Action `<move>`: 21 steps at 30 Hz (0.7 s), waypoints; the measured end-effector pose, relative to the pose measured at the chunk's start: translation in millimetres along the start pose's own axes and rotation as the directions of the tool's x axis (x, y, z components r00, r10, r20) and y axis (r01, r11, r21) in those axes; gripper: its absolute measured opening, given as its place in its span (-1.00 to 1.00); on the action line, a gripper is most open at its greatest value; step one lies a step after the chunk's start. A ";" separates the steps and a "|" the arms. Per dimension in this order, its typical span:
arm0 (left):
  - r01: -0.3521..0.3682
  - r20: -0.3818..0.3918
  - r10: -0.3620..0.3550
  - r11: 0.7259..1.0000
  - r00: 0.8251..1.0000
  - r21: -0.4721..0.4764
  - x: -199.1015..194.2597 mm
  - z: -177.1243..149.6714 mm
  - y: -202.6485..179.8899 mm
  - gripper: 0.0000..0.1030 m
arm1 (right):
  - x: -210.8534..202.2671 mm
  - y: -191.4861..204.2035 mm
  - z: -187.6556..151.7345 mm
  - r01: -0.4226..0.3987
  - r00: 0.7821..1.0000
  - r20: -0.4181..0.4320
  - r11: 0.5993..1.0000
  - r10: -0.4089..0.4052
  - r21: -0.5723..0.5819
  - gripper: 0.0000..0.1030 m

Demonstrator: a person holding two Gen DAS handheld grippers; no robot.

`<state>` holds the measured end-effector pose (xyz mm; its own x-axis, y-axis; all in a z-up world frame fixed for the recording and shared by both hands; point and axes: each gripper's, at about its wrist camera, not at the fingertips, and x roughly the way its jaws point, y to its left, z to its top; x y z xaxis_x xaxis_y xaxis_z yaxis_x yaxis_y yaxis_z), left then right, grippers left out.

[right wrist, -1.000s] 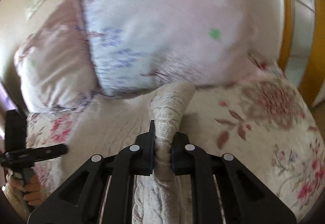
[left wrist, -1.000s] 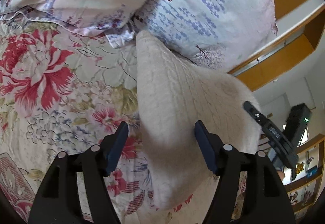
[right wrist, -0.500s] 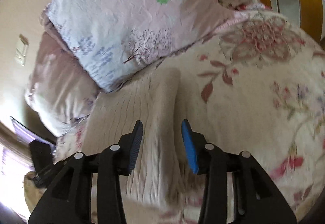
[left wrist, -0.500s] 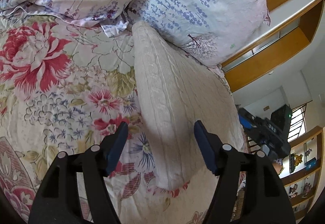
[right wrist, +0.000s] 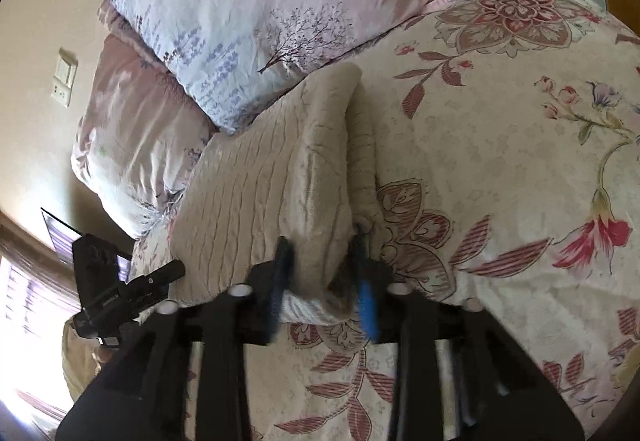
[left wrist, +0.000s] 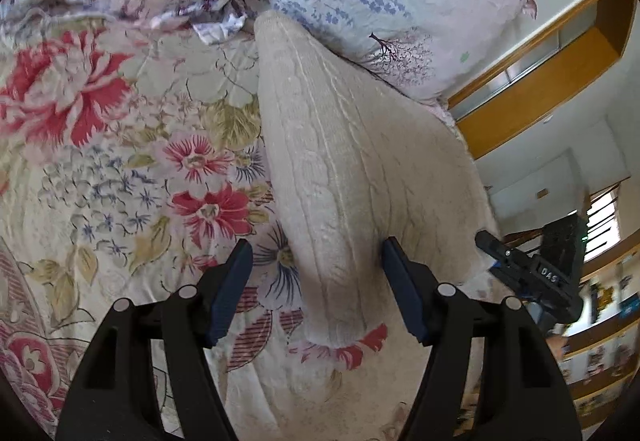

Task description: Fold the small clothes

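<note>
A cream cable-knit garment (left wrist: 340, 169) lies folded lengthwise on the floral bedspread (left wrist: 120, 161), its far end against the pillows. My left gripper (left wrist: 318, 281) is open, its jaws straddling the garment's near left fold; the left pad is clear of the fabric. In the right wrist view the same garment (right wrist: 256, 177) shows a raised fold on its right side. My right gripper (right wrist: 322, 277) is at the garment's near edge with a bunch of fabric between its blurred blue pads; its jaws are closing and a dark gap remains at the right pad.
Two pale printed pillows (right wrist: 248, 1) lean at the head of the bed behind the garment. A wooden frame and window (left wrist: 540, 53) lie beyond the bed. A wall switch (right wrist: 64, 77) is at far left. A hand shows under the left gripper's body (right wrist: 116, 293).
My right gripper let go of the raised fold, opened, then sank toward the garment's near edge and narrowed around it. The garment settled flat. My left gripper stayed open and shifted slightly.
</note>
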<state>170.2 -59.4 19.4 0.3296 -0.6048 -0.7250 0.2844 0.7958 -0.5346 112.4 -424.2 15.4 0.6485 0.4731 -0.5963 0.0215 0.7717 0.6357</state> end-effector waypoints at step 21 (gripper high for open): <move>-0.144 0.009 0.144 0.984 0.990 0.109 8.4 -3.8 -22.3 0.40 | -9.4 -8.2 -9.1 0.185 0.981 0.068 0.981 -0.181 -0.058 -0.76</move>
<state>163.2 -82.1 23.6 0.3747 -0.4844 -0.7906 0.3304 0.8665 -0.3742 99.2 -431.1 11.4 0.6843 0.2958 -0.6665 0.0968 0.8691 0.4851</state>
